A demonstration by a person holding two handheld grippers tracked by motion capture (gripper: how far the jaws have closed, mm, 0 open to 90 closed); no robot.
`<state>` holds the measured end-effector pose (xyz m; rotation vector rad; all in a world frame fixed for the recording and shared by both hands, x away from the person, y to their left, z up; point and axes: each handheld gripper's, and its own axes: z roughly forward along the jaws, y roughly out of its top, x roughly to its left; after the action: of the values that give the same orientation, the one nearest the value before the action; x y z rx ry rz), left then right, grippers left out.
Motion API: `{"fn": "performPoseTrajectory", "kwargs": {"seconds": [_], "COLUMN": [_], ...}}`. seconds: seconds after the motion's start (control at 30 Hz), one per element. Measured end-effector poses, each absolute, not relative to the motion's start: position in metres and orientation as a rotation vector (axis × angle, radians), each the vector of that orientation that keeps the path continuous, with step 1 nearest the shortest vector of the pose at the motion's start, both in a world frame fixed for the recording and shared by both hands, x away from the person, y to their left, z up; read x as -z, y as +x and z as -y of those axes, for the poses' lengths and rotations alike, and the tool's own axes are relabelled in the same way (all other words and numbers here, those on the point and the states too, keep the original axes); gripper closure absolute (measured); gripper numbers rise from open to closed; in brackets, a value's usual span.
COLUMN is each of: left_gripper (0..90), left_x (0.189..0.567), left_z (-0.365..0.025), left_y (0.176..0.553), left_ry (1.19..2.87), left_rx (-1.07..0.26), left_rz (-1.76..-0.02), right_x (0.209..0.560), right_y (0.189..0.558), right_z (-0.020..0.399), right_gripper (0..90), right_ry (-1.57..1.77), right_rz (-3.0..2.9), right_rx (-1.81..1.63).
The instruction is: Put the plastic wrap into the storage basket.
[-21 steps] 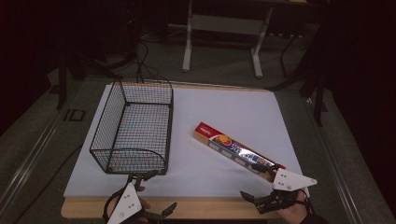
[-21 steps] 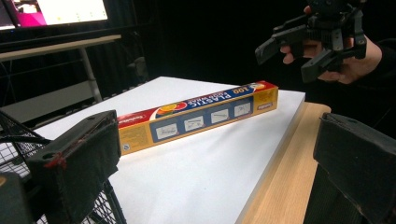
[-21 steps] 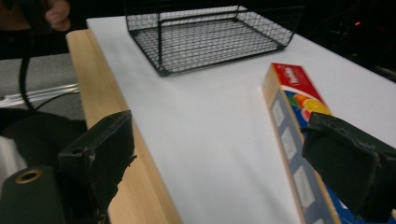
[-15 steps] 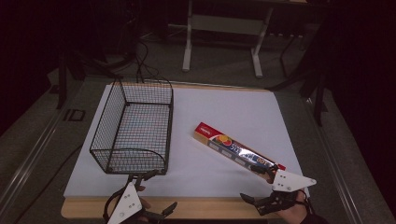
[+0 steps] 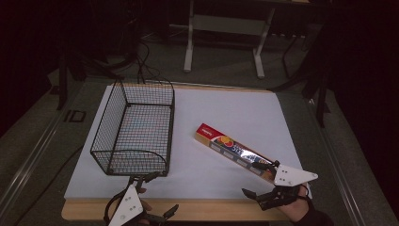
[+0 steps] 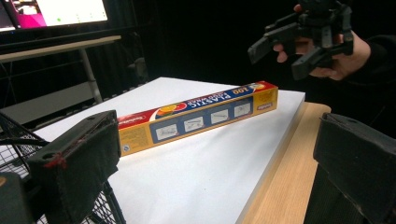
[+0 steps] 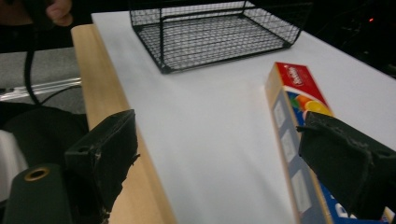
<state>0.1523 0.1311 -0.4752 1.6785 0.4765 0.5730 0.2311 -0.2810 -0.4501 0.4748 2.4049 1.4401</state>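
White mat on wooden table (image 5: 226, 113); we see plastic wrap box (image 5: 233, 150) lying flat at 4 o'clock of wire basket (image 5: 136, 127), right gripper (image 5: 263, 181) spread wide at its near end, left gripper (image 5: 155, 197) gaping, nothing gripped

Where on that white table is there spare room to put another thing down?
Bare white mat lies between the wire basket and the plastic wrap box, and along the far edge behind both. It is tightest at the near right corner, by the right gripper.
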Motion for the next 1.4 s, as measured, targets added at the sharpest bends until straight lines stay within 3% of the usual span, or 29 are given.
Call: {"fn": "performPoseTrajectory", "kwargs": {"seconds": [1.4], "left_gripper": [1.2], "left_x": [0.476], "left_z": [-0.133], "left_y": [0.154], "left_ry": [1.698], "left_rx": [-0.577], "left_rz": [-0.468], "right_x": [0.443], "right_y": [0.329], "right_z": [0.276], "right_gripper": [12.9], "right_ry": [0.598], "right_rz": [-2.522], "right_rx": [-1.264]}}
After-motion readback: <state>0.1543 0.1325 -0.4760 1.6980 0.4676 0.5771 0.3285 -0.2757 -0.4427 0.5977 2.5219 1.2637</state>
